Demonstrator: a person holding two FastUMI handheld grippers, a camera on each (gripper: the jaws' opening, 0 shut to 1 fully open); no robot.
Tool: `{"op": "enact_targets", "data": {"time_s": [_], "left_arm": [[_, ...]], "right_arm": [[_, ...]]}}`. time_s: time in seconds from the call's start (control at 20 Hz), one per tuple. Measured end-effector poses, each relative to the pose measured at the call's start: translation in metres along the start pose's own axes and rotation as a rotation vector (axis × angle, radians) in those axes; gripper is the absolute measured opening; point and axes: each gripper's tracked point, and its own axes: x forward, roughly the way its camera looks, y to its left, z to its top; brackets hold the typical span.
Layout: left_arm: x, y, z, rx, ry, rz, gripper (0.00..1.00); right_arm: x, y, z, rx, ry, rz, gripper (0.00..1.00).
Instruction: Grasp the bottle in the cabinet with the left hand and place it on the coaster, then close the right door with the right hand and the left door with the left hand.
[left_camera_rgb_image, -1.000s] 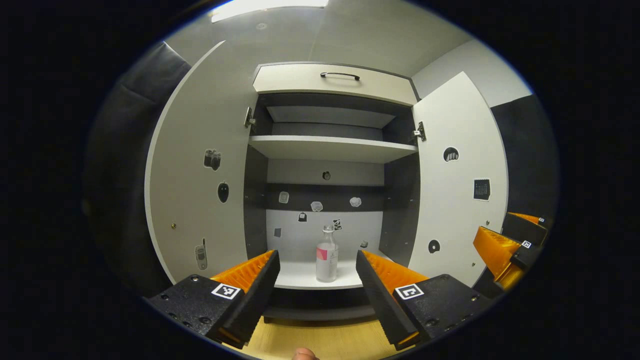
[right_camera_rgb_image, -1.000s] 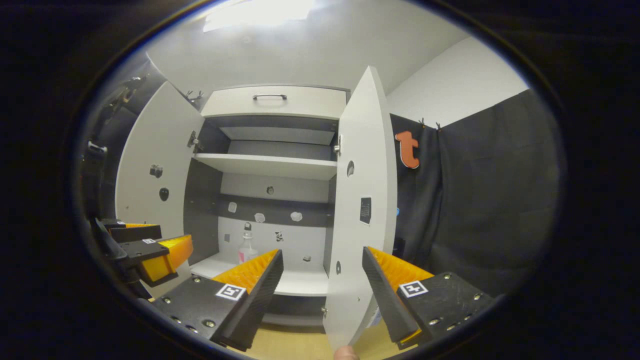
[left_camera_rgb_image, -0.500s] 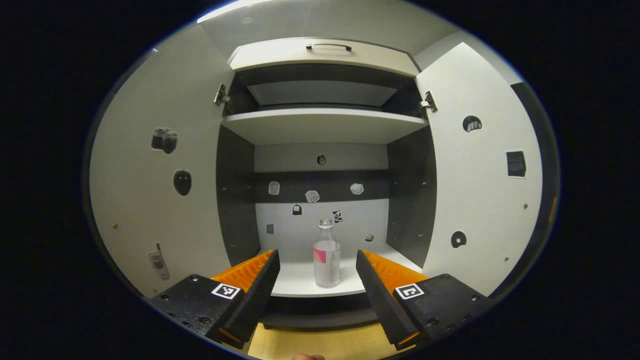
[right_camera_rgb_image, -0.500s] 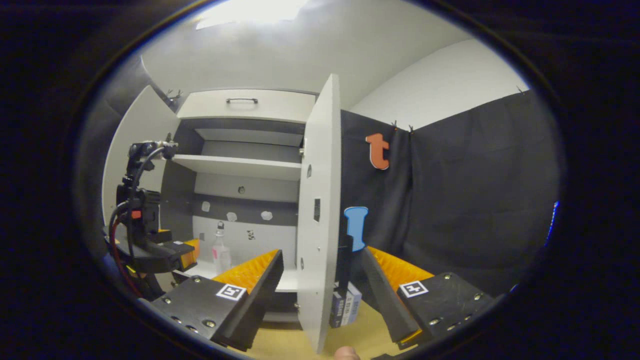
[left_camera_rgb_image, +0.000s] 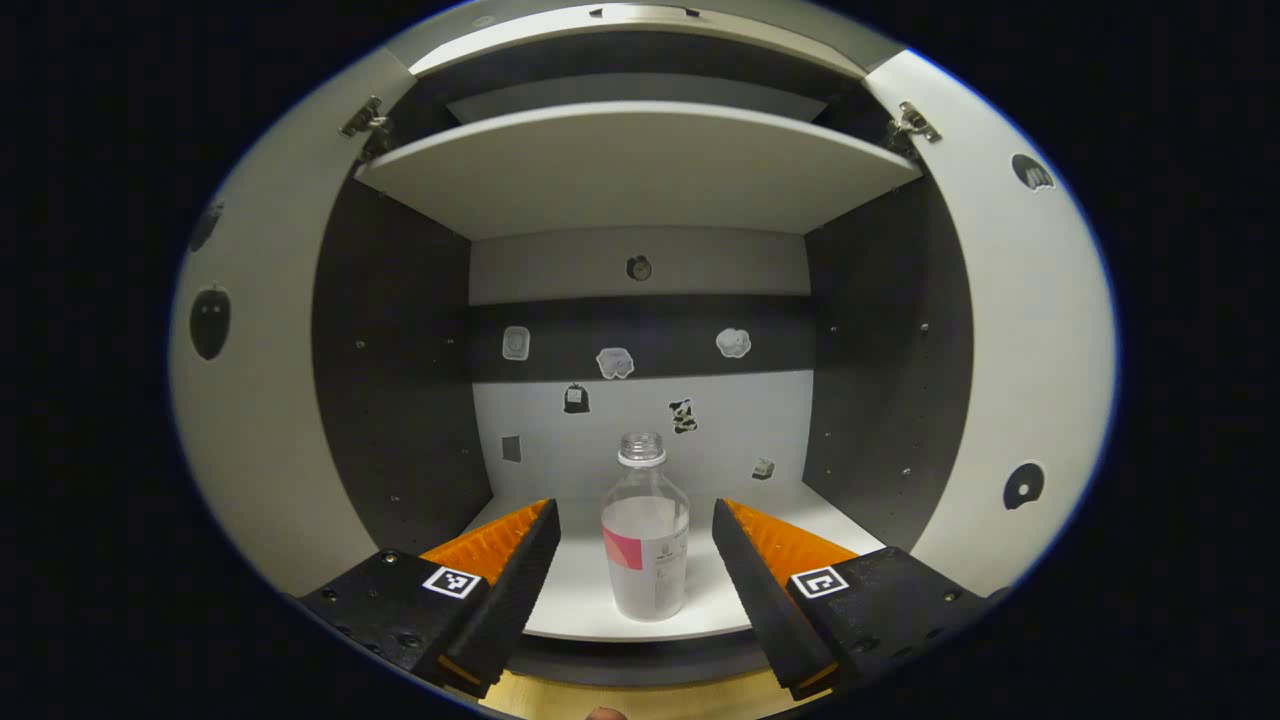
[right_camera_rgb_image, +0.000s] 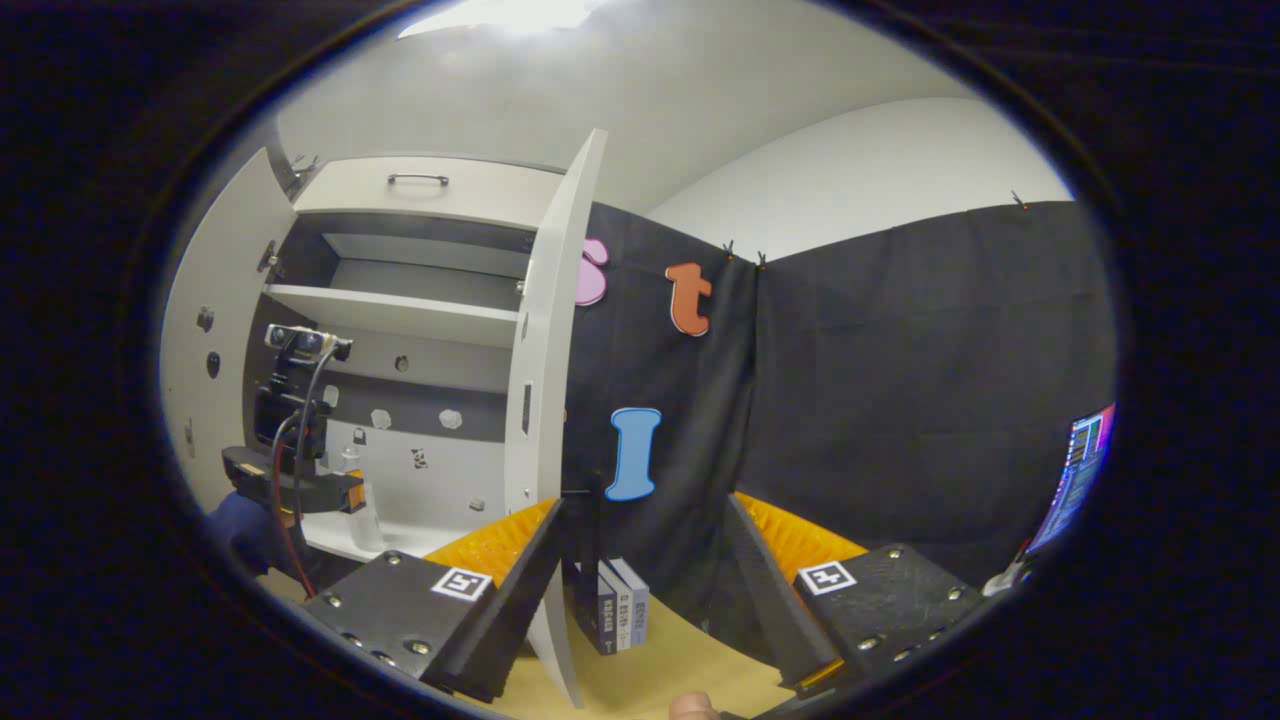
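Left gripper view: the left gripper (left_camera_rgb_image: 635, 560) faces the open cabinet (left_camera_rgb_image: 390, 350) with its fingers spread wide; a clear uncapped bottle (left_camera_rgb_image: 645, 535) with a pink label patch stands upright on the white bottom shelf (left_camera_rgb_image: 580, 600), between the two fingertips as seen from behind and touched by neither (how far the fingers reach past it cannot be told); small stickers (left_camera_rgb_image: 615, 362) dot the back panel; a white upper shelf (left_camera_rgb_image: 640, 165) spans the cabinet; the left door (left_camera_rgb_image: 250, 420) and right door (left_camera_rgb_image: 1040, 330) stand swung out at either side. Right gripper view: the right gripper (right_camera_rgb_image: 645, 570) is likewise spread, holding nothing, and hangs over a wooden tabletop (right_camera_rgb_image: 660, 670); the right door (right_camera_rgb_image: 545, 400) is seen nearly edge-on just beside its left finger; two small boxes (right_camera_rgb_image: 620, 615) stand on the tabletop against the black cloth wall (right_camera_rgb_image: 900, 400); farther left, the left gripper (right_camera_rgb_image: 300, 490) sits at the shelf edge with the bottle (right_camera_rgb_image: 365, 500) just beyond it; a lit screen (right_camera_rgb_image: 1075, 475) shows at the far right edge.
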Motion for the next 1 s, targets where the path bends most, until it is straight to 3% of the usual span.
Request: {"op": "enact_targets", "data": {"time_s": [0.3,0.35,0.45,0.7,1.0], "left_arm": [[0.050,-0.002,-0.028,-0.016,0.082,0.000,0.94],[0.050,-0.003,-0.030,-0.016,0.091,0.002,0.82],[0.053,-0.006,-0.029,-0.027,0.077,-0.016,0.78],[0.024,-0.021,-0.027,-0.042,0.056,-0.108,0.77],[-0.047,-0.042,-0.034,-0.045,0.000,-0.269,0.77]], "right_arm": [[0.013,-0.003,-0.012,-0.033,0.030,-0.040,0.96],[0.015,-0.003,-0.012,-0.035,0.033,-0.041,0.96],[0.017,-0.002,-0.011,-0.035,0.030,-0.041,0.96],[0.017,0.002,-0.006,-0.014,0.015,-0.019,0.96],[0.008,0.002,0.006,0.006,-0.017,0.023,0.96]]}}
